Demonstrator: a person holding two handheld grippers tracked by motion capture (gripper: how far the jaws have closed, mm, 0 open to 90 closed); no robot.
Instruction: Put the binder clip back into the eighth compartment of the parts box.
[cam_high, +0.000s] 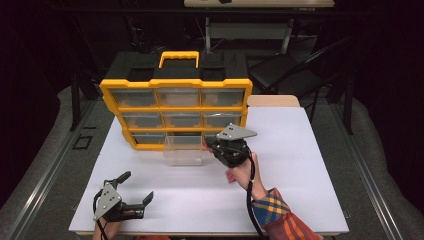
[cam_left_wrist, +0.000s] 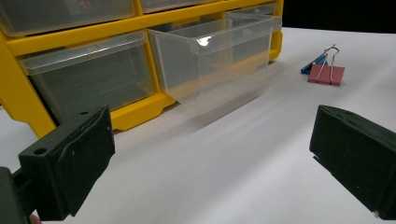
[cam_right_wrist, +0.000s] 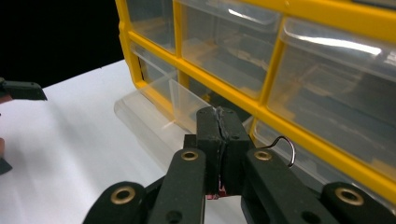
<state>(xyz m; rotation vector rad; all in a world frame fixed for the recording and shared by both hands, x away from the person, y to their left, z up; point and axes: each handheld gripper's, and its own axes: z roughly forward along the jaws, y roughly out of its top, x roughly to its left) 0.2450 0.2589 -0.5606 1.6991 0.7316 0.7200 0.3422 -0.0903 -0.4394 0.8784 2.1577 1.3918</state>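
A yellow organizer (cam_high: 175, 107) with clear drawers stands upright at the back of the white table (cam_high: 300, 165). Its bottom middle drawer (cam_high: 183, 149) (cam_left_wrist: 212, 60) (cam_right_wrist: 154, 109) is pulled out onto the table. My right gripper (cam_high: 212, 145) (cam_right_wrist: 218, 116) hovers just right of that drawer, shut on a red binder clip (cam_right_wrist: 286, 147) whose wire handle sticks out beside the jaws. At the front left my left gripper (cam_high: 137, 186) (cam_left_wrist: 210, 158) rests open, nothing between its jaws. A red and a blue binder clip (cam_left_wrist: 325, 70) lie on the table right of the drawer.
The other drawers (cam_right_wrist: 327, 88) of the organizer sit closed in their slots. A sleeve (cam_high: 280, 212) in orange plaid comes in from the bottom right. Bare white table spreads between the two grippers and to the right. A dark chair (cam_high: 285, 72) stands beyond the table.
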